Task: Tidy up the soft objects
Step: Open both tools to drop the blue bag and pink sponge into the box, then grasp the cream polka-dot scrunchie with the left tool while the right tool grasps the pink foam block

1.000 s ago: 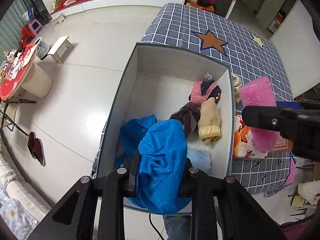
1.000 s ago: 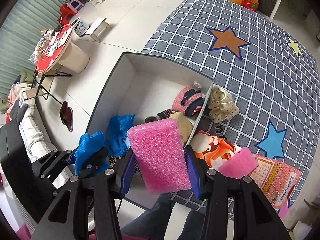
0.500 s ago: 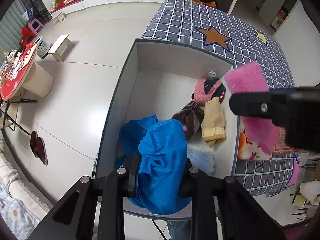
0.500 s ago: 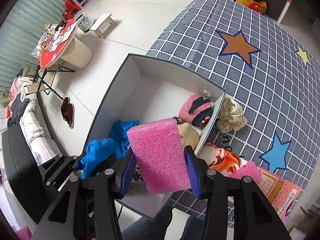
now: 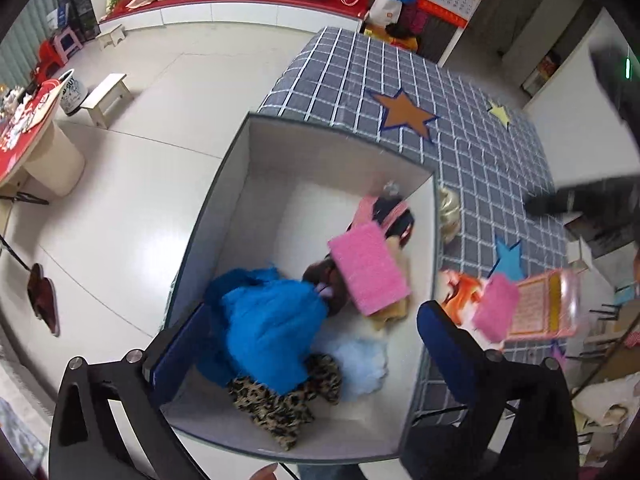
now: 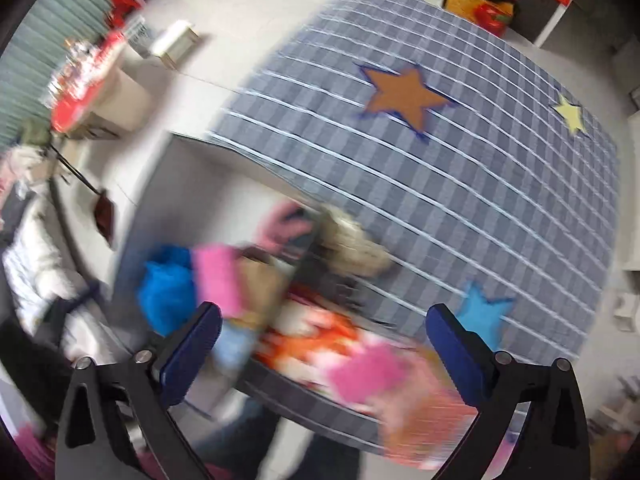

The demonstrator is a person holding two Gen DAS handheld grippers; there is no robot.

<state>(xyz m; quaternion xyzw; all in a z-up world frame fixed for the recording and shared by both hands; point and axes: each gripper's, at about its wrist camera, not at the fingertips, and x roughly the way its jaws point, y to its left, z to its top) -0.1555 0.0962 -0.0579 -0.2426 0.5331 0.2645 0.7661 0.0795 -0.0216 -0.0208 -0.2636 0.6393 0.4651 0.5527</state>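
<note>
A white open box [image 5: 256, 184] stands at the near left edge of the checked table. In it lie a blue cloth [image 5: 268, 320], a leopard-print piece [image 5: 280, 404], a pale blue fluffy piece [image 5: 360, 360], socks and a pink knit item [image 5: 384, 212]. A pink foam pad [image 5: 370, 268] lies on top of them, free of both grippers. My left gripper [image 5: 308, 344] is open above the box, empty. My right gripper [image 6: 324, 356] is open and empty over the table's near edge; its view is blurred. The foam pad [image 6: 218, 280] and blue cloth [image 6: 166, 284] show there too.
On the grey checked tablecloth [image 5: 472, 148] lie a second pink foam piece [image 5: 494, 308], an orange printed cloth [image 5: 460, 292], a pink card [image 5: 548, 304] and a cream scrunchie [image 5: 450, 212]. The floor drops away to the left, with a red round table [image 5: 24, 136].
Both grippers opened. The blue cloth dropped from the left gripper into the box; the pink foam pad dropped from the right gripper onto the socks. The right gripper swung away rightwards.
</note>
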